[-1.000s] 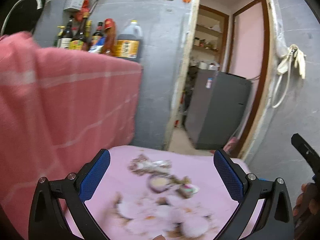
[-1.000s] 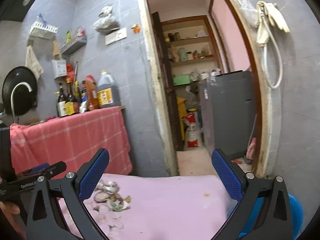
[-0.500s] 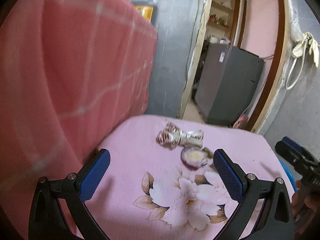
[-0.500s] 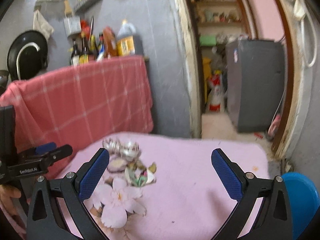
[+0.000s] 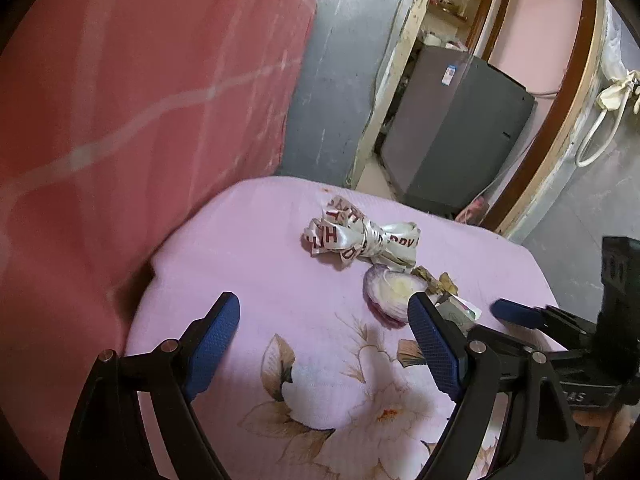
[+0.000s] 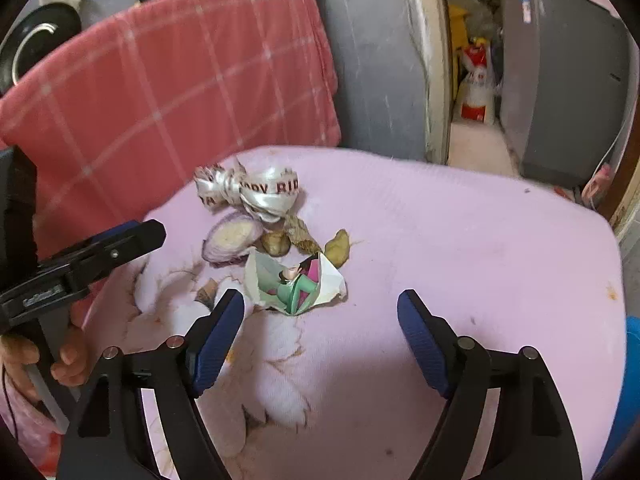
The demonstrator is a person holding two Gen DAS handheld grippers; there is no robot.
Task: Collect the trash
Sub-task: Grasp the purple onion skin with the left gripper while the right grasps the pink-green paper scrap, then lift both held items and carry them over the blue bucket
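Trash lies in a small heap on a pink flowered cloth (image 6: 460,248): a crumpled white wrapper with red letters (image 6: 256,192) (image 5: 360,238), a purple onion half (image 6: 232,236) (image 5: 390,290), brown peel scraps (image 6: 304,238), and a crumpled picture wrapper (image 6: 296,282). My left gripper (image 5: 324,320) is open and empty, just in front of the onion half. My right gripper (image 6: 320,320) is open and empty, just in front of the picture wrapper. Each gripper shows at the edge of the other's view.
A red checked cloth (image 6: 172,76) hangs over a counter at the left, close to the heap. A doorway with a grey cabinet (image 6: 560,80) lies beyond the table. A blue bin (image 6: 630,380) shows at the right edge.
Both grippers have tilted down and moved closer to the trash heap. Their jaws stay open.
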